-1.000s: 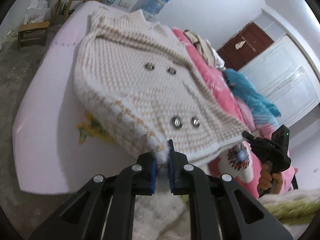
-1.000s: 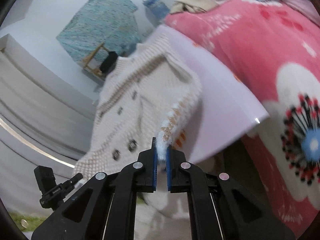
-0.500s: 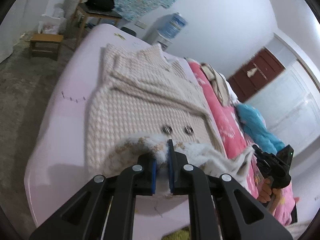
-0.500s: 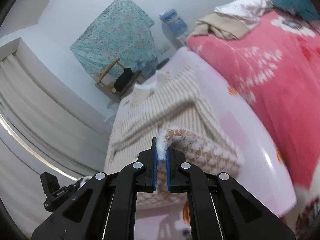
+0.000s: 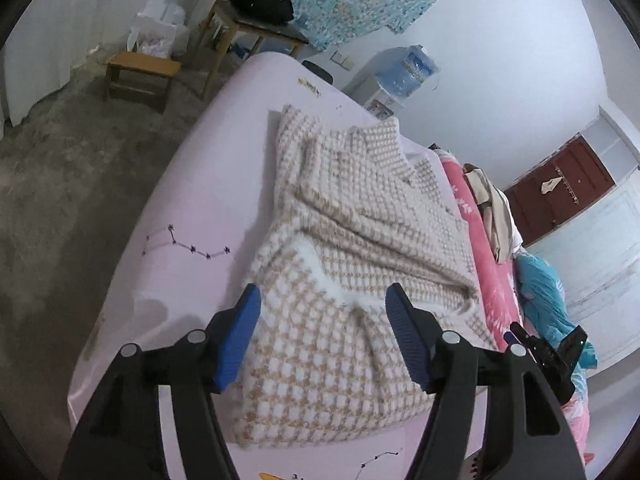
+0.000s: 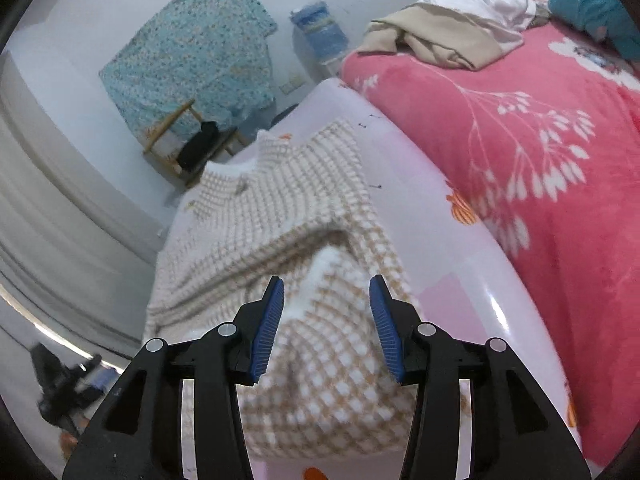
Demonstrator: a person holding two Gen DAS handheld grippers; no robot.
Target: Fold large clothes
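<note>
A cream-and-tan checked knit coat (image 5: 360,220) lies on the pale pink bed sheet (image 5: 192,200), its lower part doubled back over the body. The folded-over hem, with its white fluffy edge (image 5: 344,296), rests just under my left gripper (image 5: 322,320). That gripper's jaws are opening and its blue pads (image 5: 240,340) stand clear of the cloth. In the right wrist view the same fold of the coat (image 6: 332,340) lies beneath my right gripper (image 6: 326,320), whose jaws are also opening with the pads off the knit. The right gripper (image 5: 552,356) also shows at the left view's right edge.
A pink flowered blanket (image 6: 540,160) with a heap of clothes (image 6: 440,32) borders the sheet on the right. Beyond the bed's far end stand a water dispenser (image 5: 404,72), a wooden stool (image 5: 140,76) and a chair holding a black bag (image 5: 260,12). Concrete floor lies to the left.
Both grippers carried the coat's hem from the near bed edge up over its body, hiding the buttons. They then went from shut on the hem to open, and the hem rests on the coat.
</note>
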